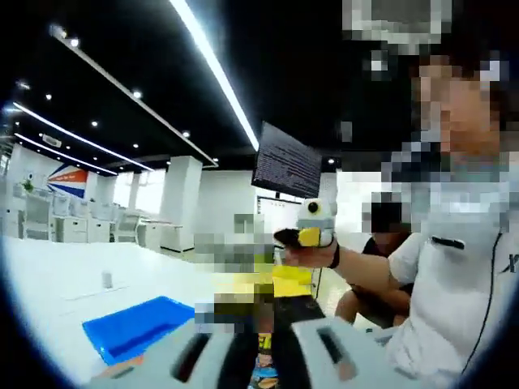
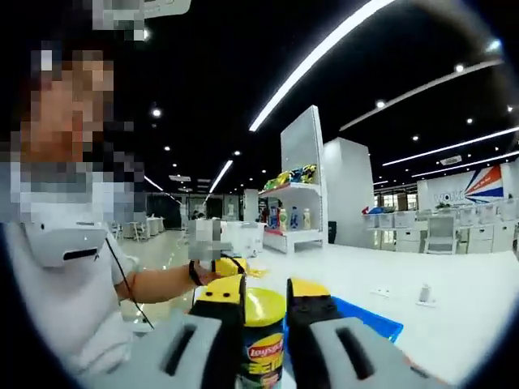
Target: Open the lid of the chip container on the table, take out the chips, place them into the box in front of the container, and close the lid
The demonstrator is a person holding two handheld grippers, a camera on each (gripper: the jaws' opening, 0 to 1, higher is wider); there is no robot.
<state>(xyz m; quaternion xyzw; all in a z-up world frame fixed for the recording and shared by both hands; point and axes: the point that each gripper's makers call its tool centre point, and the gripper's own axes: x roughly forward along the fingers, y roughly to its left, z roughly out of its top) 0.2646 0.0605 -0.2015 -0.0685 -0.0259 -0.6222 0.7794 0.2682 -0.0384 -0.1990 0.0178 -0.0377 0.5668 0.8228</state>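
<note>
In the left gripper view, a blue box (image 1: 134,328) lies on the white table (image 1: 57,279) at lower left. The left gripper (image 1: 263,356) has its jaws close around a partly hidden printed thing low between them; whether they clamp it I cannot tell. Beyond, the person's hand holds the right gripper (image 1: 312,231). In the right gripper view, the right gripper (image 2: 263,320) clasps a yellow-lidded chip container (image 2: 263,344) whose red emblem reads roughly "Lay's Stax". Shelves of bottles (image 2: 288,215) stand behind, the blue box (image 2: 365,320) just right.
</note>
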